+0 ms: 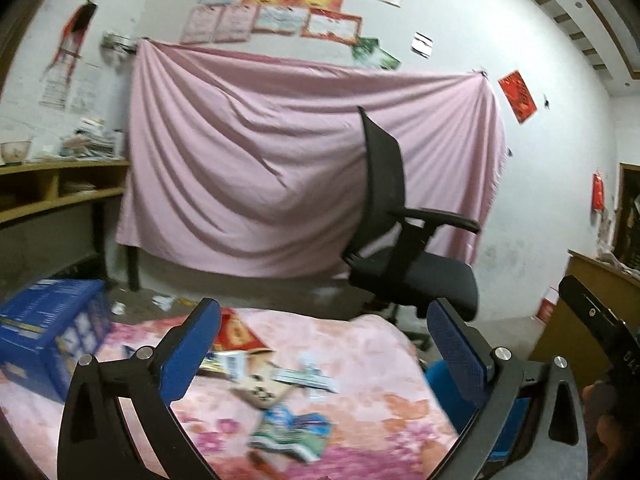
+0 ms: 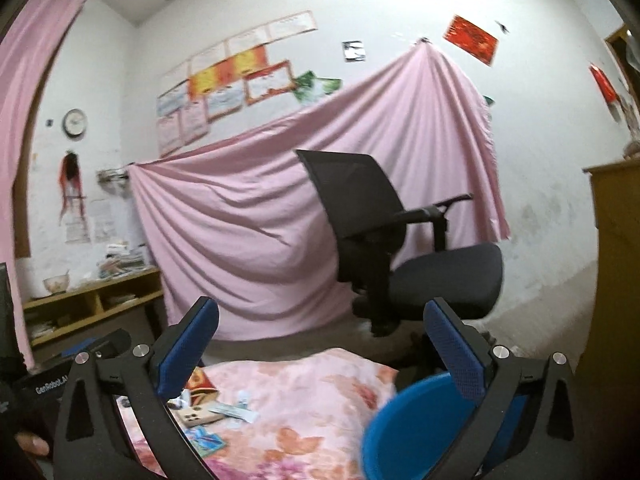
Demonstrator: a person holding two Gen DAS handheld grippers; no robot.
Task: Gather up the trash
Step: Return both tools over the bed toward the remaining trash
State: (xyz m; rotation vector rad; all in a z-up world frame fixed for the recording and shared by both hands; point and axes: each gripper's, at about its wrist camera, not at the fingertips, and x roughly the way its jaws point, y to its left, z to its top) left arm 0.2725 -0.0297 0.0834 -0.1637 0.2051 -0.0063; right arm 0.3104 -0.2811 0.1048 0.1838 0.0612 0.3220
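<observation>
Several wrappers and paper scraps lie on a pink flowered blanket (image 1: 360,360): a red and gold packet (image 1: 236,334), a tan card (image 1: 262,394), a white strip (image 1: 306,378) and a blue-green wrapper (image 1: 292,432). They also show in the right wrist view, with the tan card (image 2: 196,416) and the blue-green wrapper (image 2: 208,440). My left gripper (image 1: 324,344) is open and empty above the trash. My right gripper (image 2: 320,344) is open and empty, raised over the blanket's right part. A blue round bin (image 2: 412,428) stands at the blanket's right edge, also in the left wrist view (image 1: 440,376).
A blue crate (image 1: 52,332) sits at the blanket's left. A black office chair (image 1: 404,240) stands behind the blanket, before a hung pink sheet (image 1: 260,160). A wooden shelf desk (image 1: 60,188) is at left, a wooden cabinet (image 2: 616,280) at right. Scraps lie on the floor (image 1: 160,300).
</observation>
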